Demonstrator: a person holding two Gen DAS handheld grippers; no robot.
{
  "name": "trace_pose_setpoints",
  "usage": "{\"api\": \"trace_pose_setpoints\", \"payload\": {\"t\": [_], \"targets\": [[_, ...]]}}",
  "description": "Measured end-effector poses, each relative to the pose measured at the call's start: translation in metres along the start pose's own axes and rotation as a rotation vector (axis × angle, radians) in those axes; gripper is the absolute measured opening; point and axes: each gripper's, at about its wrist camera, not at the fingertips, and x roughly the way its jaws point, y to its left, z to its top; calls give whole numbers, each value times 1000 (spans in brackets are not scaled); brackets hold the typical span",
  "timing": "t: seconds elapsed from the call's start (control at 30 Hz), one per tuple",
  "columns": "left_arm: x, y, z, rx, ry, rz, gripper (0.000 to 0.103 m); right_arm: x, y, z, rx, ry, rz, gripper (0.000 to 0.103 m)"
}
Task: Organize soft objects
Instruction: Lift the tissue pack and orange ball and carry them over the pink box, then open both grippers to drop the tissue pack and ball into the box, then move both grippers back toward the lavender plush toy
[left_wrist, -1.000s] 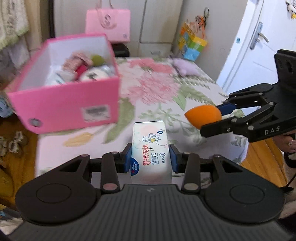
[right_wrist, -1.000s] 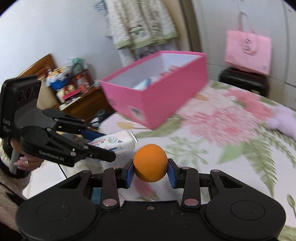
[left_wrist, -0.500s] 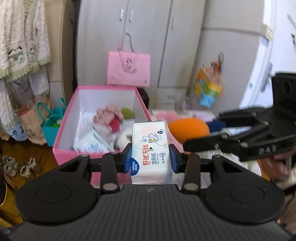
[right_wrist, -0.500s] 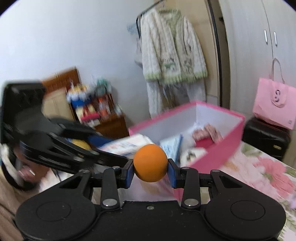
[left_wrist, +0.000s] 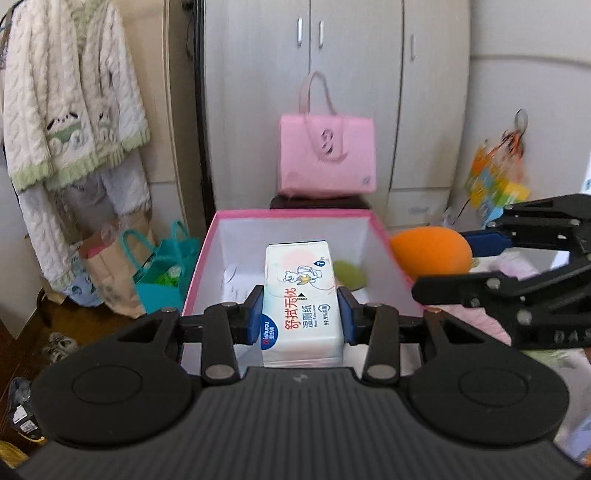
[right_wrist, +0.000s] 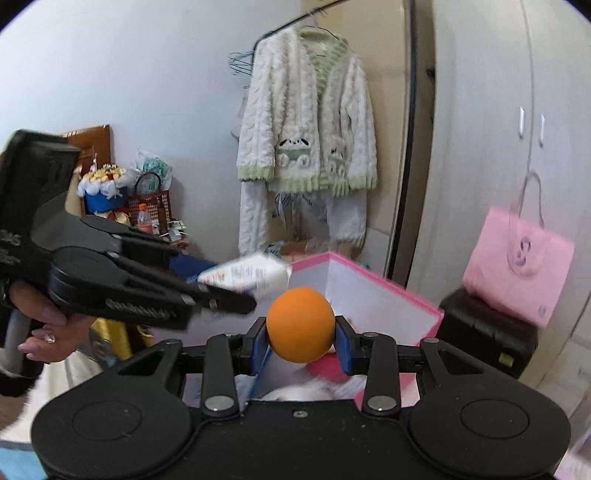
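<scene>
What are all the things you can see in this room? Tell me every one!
Wet wipes pack: one, white, held over the pink box.
Sponge: one, orange, egg-shaped, held at the box's right edge.
Pink box: one, open, with a green round thing inside.
Pink bag: one, on a black stool.
Cardigan: one, white and green, hanging.
Teal bag: one, on the floor.
Wardrobe: one, grey.
Left gripper: black, blue pads, shut on the pack.
Right gripper: black, blue pads, shut on the sponge.
</scene>
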Motion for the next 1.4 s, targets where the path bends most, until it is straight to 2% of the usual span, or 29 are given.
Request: {"api": "trace_pose_setpoints", "payload": {"t": [0.13,0.27,0.37,0.4,0.43,0.47,0.6,0.63,0.73,0.8,0.9,1.0,1.1,1.3,1.4], "targets": [[35,15,13,-17,59,18,39,30,-11,2,-25,70,0,42],[63,22,17,-16,126,72,40,53,-16,3,-75,140,-26,42],[76,31,18,-75,158,75,43,69,-24,3,-66,180,-34,43],[77,33,20,-98,159,84,46,72,-28,3,-59,185,-42,43],[76,35,21,-118,162,99,58,75,-29,2,-54,184,-56,43],[73,36,22,-128,159,106,64,76,-31,1,-45,177,-69,44],[43,28,18,-79,89,72,66,61,-44,-4,70,117,-48,49],[35,26,17,-74,77,64,68,55,-47,-5,92,106,-27,54],[10,22,11,-79,26,41,71,41,-47,-4,132,64,-23,59],[-10,17,4,-63,-4,23,73,29,-45,-4,155,52,-12,60],[-35,8,-5,-33,-38,11,80,6,-34,-8,161,36,-1,62],[-58,-5,-17,11,-63,16,83,-14,-21,-11,166,43,-31,63],[-77,-14,-24,33,-77,-7,83,-30,-13,-14,223,86,-66,63],[-121,-34,-33,100,-117,-55,83,-66,4,-20,262,99,-44,65],[-135,-43,-37,132,-110,-92,83,-86,16,-25,229,94,-48,68]]}}
